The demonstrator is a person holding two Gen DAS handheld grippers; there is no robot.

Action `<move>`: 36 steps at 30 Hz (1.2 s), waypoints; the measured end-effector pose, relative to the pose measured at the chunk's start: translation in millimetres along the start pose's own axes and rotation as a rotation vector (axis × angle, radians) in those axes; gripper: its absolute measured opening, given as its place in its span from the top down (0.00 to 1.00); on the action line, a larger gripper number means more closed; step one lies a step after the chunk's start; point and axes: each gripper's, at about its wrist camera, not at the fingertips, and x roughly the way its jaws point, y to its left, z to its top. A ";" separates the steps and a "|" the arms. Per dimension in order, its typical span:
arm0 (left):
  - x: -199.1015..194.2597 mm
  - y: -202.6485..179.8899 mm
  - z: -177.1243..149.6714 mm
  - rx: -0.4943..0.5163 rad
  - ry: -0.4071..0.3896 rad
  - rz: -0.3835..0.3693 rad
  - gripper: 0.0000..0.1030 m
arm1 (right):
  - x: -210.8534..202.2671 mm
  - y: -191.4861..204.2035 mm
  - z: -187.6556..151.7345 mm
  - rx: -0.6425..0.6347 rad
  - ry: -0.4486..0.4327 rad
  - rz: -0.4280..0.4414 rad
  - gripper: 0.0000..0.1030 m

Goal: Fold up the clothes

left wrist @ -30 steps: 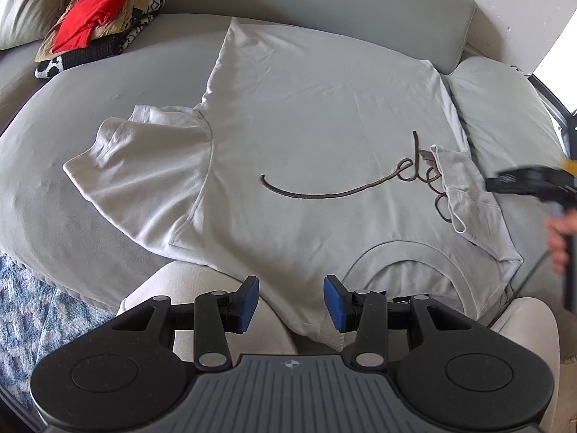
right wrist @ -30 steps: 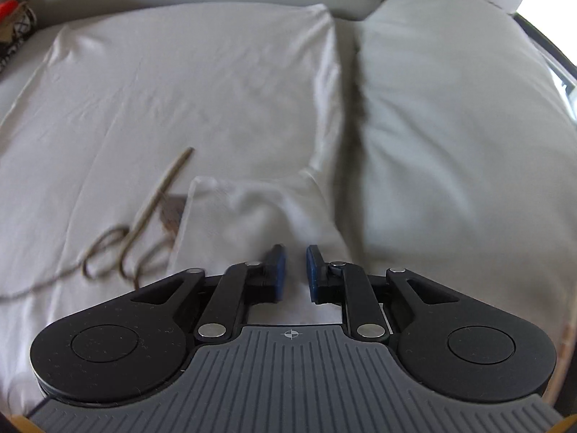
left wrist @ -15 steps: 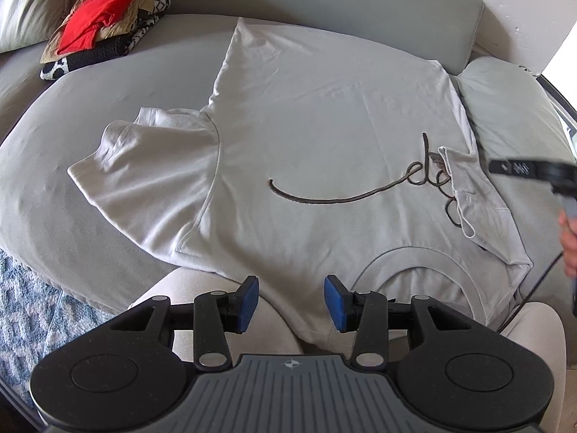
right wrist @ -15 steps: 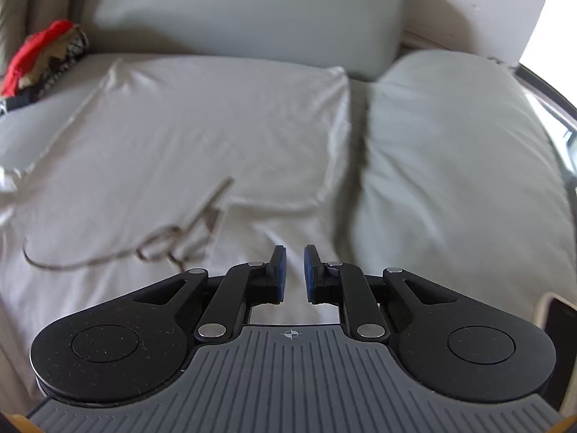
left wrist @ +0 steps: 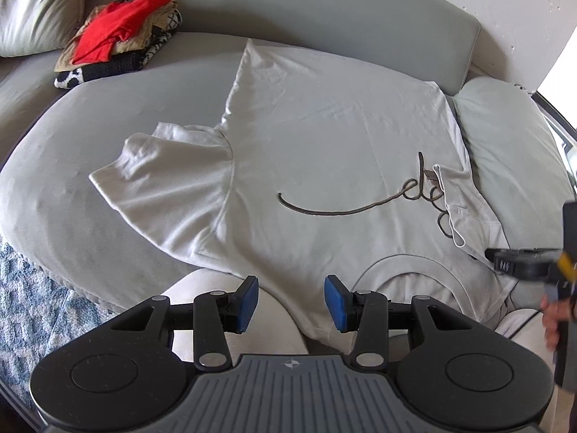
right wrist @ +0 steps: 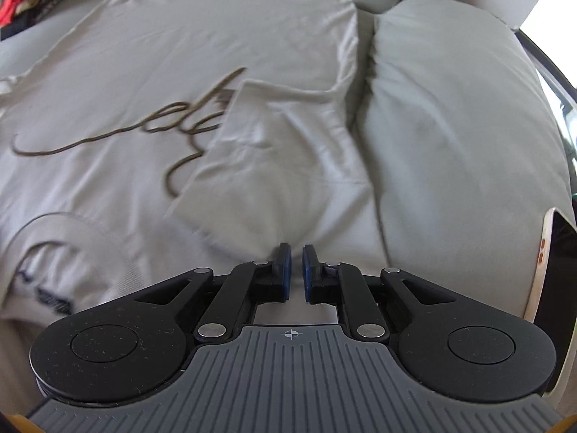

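Observation:
A light grey T-shirt (left wrist: 324,137) with a dark script print lies spread on a grey sofa seat, its collar (left wrist: 425,270) toward me. Its right sleeve (right wrist: 281,151) is folded in over the body; its left sleeve (left wrist: 169,184) lies out flat. My left gripper (left wrist: 291,303) is open and empty, held above the shirt's near edge. My right gripper (right wrist: 293,270) is almost shut with a narrow gap and holds nothing, just at the near edge of the folded sleeve; it also shows in the left wrist view (left wrist: 519,263).
A pile of folded clothes with a red item on top (left wrist: 119,39) sits at the sofa's back left. A grey cushion (right wrist: 454,126) lies right of the shirt. A phone (right wrist: 555,274) stands at the right edge. A blue patterned rug (left wrist: 32,306) lies lower left.
My right gripper pulled back and dropped lower toward the shirt's near right side, jaws staying nearly shut. The left gripper stayed open and barely moved.

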 end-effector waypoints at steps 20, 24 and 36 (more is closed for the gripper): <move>-13.5 121.9 3.5 -0.358 -0.123 0.065 0.50 | -48.9 14.3 -7.1 0.052 -0.050 0.092 0.35; 6.7 186.4 0.6 -0.629 -0.146 -0.005 0.60 | -51.7 21.2 -5.8 0.067 -0.048 0.124 0.35; 72.1 239.9 28.4 -0.773 -0.189 -0.202 0.74 | -59.1 17.1 -9.1 0.122 -0.060 0.139 0.35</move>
